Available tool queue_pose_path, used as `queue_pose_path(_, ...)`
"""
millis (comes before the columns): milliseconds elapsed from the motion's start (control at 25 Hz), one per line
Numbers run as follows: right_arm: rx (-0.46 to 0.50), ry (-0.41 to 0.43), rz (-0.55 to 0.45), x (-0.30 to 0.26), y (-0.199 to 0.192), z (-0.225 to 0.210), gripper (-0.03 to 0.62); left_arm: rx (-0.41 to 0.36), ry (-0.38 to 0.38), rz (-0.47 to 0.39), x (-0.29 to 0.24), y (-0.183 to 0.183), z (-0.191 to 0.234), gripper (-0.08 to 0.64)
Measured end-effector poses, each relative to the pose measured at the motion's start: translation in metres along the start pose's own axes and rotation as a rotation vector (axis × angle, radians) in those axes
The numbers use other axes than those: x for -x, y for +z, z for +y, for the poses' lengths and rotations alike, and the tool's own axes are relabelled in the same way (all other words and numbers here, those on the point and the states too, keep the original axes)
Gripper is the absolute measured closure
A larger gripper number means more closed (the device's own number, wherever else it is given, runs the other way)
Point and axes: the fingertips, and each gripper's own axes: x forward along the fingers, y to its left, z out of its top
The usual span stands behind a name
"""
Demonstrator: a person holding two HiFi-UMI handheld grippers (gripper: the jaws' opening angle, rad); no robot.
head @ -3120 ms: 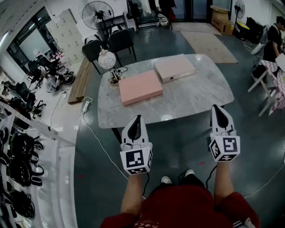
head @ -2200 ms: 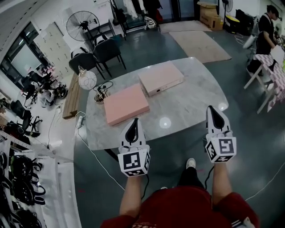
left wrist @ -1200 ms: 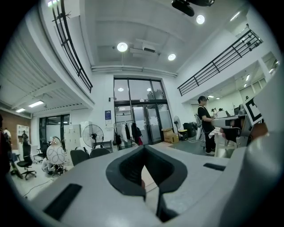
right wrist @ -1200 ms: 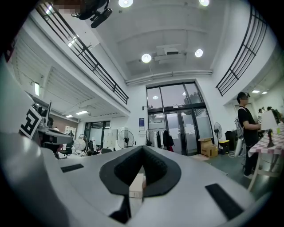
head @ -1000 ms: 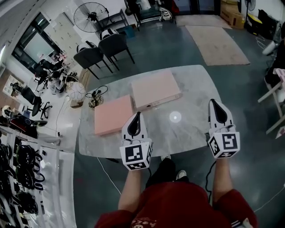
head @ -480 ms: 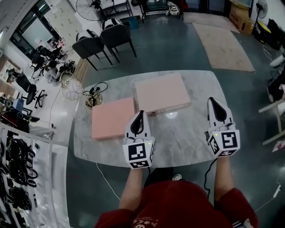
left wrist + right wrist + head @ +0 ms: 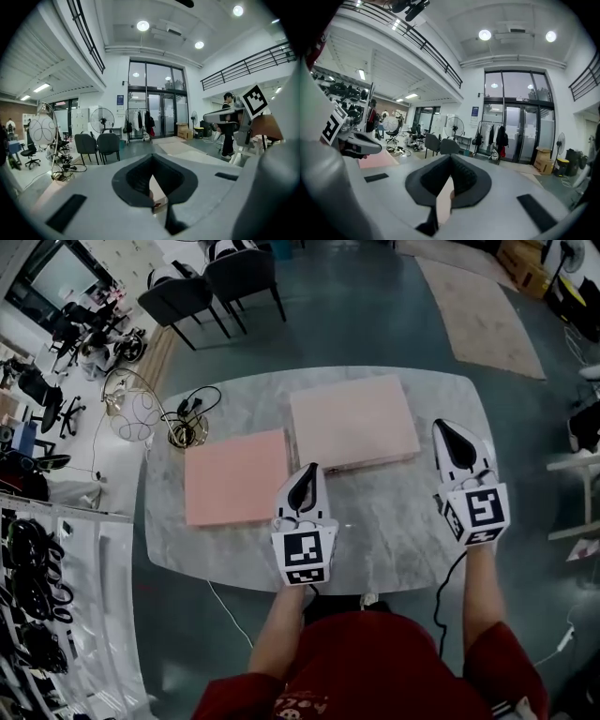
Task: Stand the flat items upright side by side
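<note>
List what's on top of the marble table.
Two pink boxes lying flat: left box, right box; wire lamp near the left edge. Anything under the boxes is covered.

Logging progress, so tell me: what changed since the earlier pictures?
The person walked up to the table; both grippers moved from short of it to over it, the left gripper by the pink boxes, the right gripper further right. Nothing taken hold of. Boxes still lie flat.

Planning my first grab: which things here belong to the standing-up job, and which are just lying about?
For the job:
- left pink box, lying flat
- right pink box, lying flat
- table under both

Lying about:
- wire lamp
- cable
- chairs
- floor mat
</note>
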Motion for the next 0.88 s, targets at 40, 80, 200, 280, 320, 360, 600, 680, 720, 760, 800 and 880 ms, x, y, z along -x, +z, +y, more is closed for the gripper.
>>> queue_pose_path(40,0.017,0.017,0.017,-0.011,-0.004,0.001,0.595,0.001,-0.004,0.015,-0.006,-0.006,0.001,0.554)
queue_pose_path(80,0.035,0.036,0.033,-0.024,-0.008,0.003,0.595,0.001,-0.008,0.031,-0.013,-0.013,0.002,0.554)
queue_pose_path(200,0.088,0.105,0.082,-0.060,-0.021,0.010,0.595,-0.005,-0.020,0.079,-0.031,-0.032,0.002,0.554)
queue_pose_path(280,0.122,0.153,0.114,-0.084,-0.030,0.016,0.595,0.002,-0.032,0.110,-0.042,-0.044,0.001,0.555)
queue_pose_path(320,0.140,0.177,0.130,-0.096,-0.035,0.019,0.595,0.004,-0.038,0.125,-0.048,-0.051,0.001,0.555)
queue_pose_path(360,0.158,0.202,0.148,-0.108,-0.041,0.022,0.595,0.005,-0.043,0.140,-0.053,-0.057,0.001,0.555)
queue_pose_path(600,0.262,0.385,0.274,-0.169,-0.083,0.038,0.594,0.031,-0.064,0.228,-0.080,-0.096,0.002,0.554)
queue_pose_path(680,0.297,0.445,0.321,-0.188,-0.096,0.040,0.586,0.045,-0.081,0.248,-0.089,-0.111,0.001,0.554)
queue_pose_path(720,0.314,0.475,0.344,-0.198,-0.103,0.041,0.570,0.055,-0.089,0.258,-0.093,-0.118,0.000,0.555)
queue_pose_path(760,0.330,0.504,0.366,-0.208,-0.110,0.043,0.562,0.065,-0.093,0.270,-0.095,-0.124,0.001,0.554)
queue_pose_path(800,0.344,0.534,0.389,-0.218,-0.117,0.045,0.550,0.074,-0.096,0.281,-0.098,-0.130,0.002,0.555)
queue_pose_path(880,0.360,0.603,0.443,-0.236,-0.131,0.049,0.522,0.085,-0.099,0.300,-0.103,-0.138,0.005,0.554)
